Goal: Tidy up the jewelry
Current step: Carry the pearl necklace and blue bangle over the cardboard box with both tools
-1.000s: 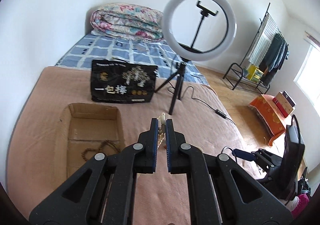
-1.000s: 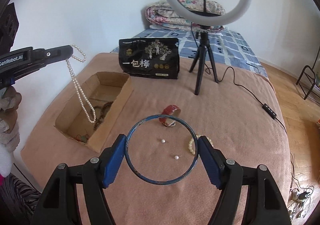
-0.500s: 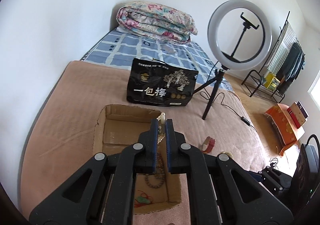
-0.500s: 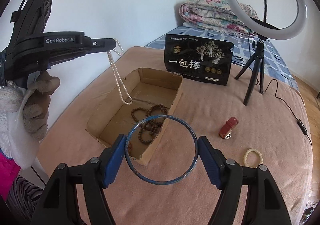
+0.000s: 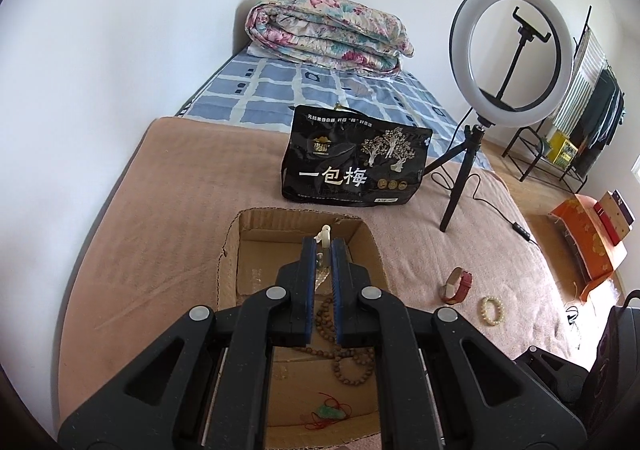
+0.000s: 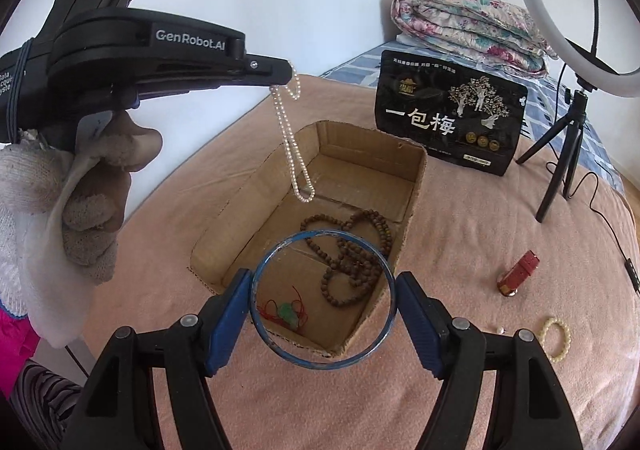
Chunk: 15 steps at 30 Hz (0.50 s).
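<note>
A pearl necklace (image 6: 294, 145) is being pinched at its upper end between the closed jaws of the left gripper (image 5: 325, 250), with only a pale nub showing past the tips in the left wrist view. From the right wrist view, the strand is being seen hanging in a long doubled loop below those jaws, its lowest beads hovering above the open cardboard box (image 6: 416, 185) without touching the floor of it. The strand is being judged light, limp and prone to swinging; its smooth beads are likely to slip, so a firm pinch across the string, as now, seems the sound hold.

A blue bangle (image 6: 324, 300) is being clamped across its width by the right gripper (image 6: 325, 310), one pad pressing each outer side. The bangle is being judged stiff and light, though a hard round rim could pivot or pop out of flat pads, so a hold across the full diameter is being favoured.

Below both sets of fingers, inside the box, a string of brown wooden beads (image 6: 352, 250) and a green pendant on red cord (image 6: 289, 312) are lying. Right of the right gripper, on the tan blanket (image 6: 480, 242), a red watch strap (image 6: 518, 273), a cream bead bracelet (image 6: 555, 334) and a small loose pearl (image 6: 500, 329) are lying apart
</note>
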### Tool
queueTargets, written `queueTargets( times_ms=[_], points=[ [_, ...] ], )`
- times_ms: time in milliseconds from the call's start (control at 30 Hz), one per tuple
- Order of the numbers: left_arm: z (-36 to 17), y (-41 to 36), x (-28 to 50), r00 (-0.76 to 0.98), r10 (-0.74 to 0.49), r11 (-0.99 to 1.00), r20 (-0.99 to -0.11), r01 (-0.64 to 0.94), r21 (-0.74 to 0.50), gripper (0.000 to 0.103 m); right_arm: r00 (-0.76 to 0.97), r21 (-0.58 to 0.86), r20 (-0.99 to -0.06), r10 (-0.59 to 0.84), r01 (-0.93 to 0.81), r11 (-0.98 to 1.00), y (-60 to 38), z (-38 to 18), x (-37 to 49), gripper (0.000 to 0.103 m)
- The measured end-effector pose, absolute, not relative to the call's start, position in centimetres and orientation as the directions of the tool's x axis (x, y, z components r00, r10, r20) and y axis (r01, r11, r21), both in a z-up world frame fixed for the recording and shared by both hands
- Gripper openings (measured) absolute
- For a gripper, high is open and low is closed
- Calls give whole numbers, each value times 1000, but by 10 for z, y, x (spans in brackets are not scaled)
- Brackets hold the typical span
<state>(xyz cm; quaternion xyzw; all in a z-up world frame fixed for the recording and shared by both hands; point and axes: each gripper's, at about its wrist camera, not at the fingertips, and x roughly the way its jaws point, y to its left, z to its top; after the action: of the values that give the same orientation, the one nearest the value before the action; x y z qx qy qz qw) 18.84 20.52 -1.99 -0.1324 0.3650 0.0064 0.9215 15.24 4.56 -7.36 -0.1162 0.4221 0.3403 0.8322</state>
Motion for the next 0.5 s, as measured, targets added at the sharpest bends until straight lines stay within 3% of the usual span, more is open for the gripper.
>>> queueTargets(
  times_ms=[500],
  points=[
    [-37,202,204,711,-42,978,-702,-113,-173,5,437,59,-780,448,-662,747,60,-84,159,74]
  ],
)
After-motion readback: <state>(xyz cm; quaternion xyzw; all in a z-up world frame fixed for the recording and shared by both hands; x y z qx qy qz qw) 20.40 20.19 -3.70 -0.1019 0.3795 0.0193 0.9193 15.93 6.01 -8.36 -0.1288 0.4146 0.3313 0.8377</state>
